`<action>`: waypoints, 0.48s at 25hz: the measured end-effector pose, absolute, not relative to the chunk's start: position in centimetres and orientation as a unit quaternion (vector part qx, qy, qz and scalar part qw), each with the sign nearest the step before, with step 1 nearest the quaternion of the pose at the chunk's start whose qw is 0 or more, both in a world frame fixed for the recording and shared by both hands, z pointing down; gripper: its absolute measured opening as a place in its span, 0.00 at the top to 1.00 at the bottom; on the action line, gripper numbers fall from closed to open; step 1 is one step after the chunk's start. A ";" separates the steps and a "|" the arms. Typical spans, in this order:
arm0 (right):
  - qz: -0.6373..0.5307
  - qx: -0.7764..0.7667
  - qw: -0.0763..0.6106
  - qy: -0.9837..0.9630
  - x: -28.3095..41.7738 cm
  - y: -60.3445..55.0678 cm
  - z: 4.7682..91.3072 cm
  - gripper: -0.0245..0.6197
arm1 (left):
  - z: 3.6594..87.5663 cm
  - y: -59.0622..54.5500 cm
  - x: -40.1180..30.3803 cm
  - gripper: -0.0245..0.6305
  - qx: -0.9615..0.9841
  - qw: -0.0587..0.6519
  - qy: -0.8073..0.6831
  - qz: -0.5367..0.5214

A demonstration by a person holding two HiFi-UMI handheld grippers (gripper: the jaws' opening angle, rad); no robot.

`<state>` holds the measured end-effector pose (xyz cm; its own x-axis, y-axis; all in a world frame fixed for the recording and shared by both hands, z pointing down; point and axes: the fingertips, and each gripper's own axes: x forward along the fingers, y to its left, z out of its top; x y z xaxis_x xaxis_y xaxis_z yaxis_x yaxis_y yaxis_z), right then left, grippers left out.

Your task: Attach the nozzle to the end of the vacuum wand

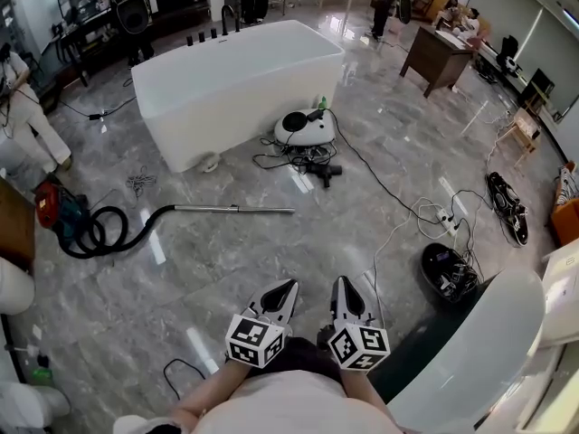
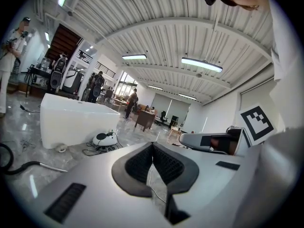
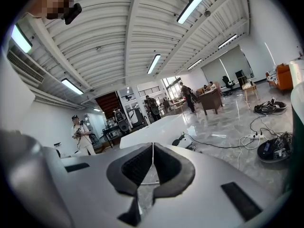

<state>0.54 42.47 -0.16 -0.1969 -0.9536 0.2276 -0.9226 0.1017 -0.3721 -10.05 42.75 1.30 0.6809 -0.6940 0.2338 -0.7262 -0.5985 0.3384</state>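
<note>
The metal vacuum wand point(image 1: 235, 210) lies on the marble floor ahead of me, joined to a black hose point(image 1: 99, 229) that loops back to a red and teal vacuum body point(image 1: 50, 208) at the left. A small black part point(image 1: 324, 170), possibly the nozzle, lies among cables just beyond the wand's free end. My left gripper point(image 1: 283, 289) and right gripper point(image 1: 342, 286) hang side by side at the bottom of the head view, well short of the wand. Both are shut and hold nothing. In the left gripper view the left gripper point(image 2: 152, 145) points over the floor toward the wand point(image 2: 52, 167). The right gripper point(image 3: 153, 145) faces the same way.
A large white tub-like block point(image 1: 235, 80) stands behind the wand, with a white rounded device point(image 1: 305, 129) and tangled cables beside it. At the right are a power strip point(image 1: 445, 220), a black round machine point(image 1: 448, 271) and a white curved body point(image 1: 479, 351). A person point(image 1: 27, 107) stands far left.
</note>
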 end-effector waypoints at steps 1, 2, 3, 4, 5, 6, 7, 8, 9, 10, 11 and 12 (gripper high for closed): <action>-0.221 -0.633 0.035 0.741 0.7 42.3 -0.2 0.94 | 1.2 42.6 -9.9 0.95 0.894 0.208 -0.394 0.036; -0.220 -0.634 0.033 0.741 0.8 42.2 -0.2 0.94 | 1.1 42.4 -9.7 0.95 0.895 0.210 -0.392 0.033; -0.220 -0.634 0.032 0.741 0.9 42.0 -0.1 0.94 | 1.2 42.2 -9.5 0.95 0.895 0.212 -0.392 0.032; -0.220 -0.634 0.031 0.741 0.9 41.7 0.0 0.94 | 1.4 41.8 -9.5 0.95 0.894 0.214 -0.393 0.034; -0.220 -0.633 0.030 0.741 1.0 41.5 0.1 0.94 | 1.7 41.5 -9.4 0.95 0.892 0.216 -0.394 0.037; -0.221 -0.634 0.030 0.740 1.1 41.3 0.2 0.94 | 1.9 41.1 -9.4 0.95 0.892 0.218 -0.395 0.041; -0.222 -0.636 0.030 0.739 1.2 41.0 0.3 0.94 | 2.1 40.8 -9.2 0.95 0.892 0.219 -0.394 0.044; -0.223 -0.638 0.031 0.736 1.5 40.7 0.3 0.94 | 2.1 40.4 -9.1 0.95 0.892 0.219 -0.393 0.045; -0.224 -0.640 0.032 0.734 1.8 40.3 0.4 0.94 | 2.1 39.9 -8.9 0.95 0.893 0.219 -0.391 0.044; -0.225 -0.643 0.032 0.732 2.0 39.8 0.4 0.94 | 2.0 39.3 -8.7 0.95 0.894 0.217 -0.389 0.043; -0.225 -0.644 0.032 0.731 2.1 39.3 0.3 0.94 | 1.8 38.7 -8.6 0.95 0.895 0.216 -0.389 0.042; -0.224 -0.645 0.032 0.730 2.2 38.8 0.3 0.94 | 1.7 38.0 -8.6 0.95 0.895 0.215 -0.389 0.041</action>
<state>2.16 38.79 0.26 -0.1671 -0.9557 0.2422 -0.9270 0.0687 -0.3686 -8.63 37.99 1.72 0.6943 -0.6783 0.2406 -0.7135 -0.6049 0.3536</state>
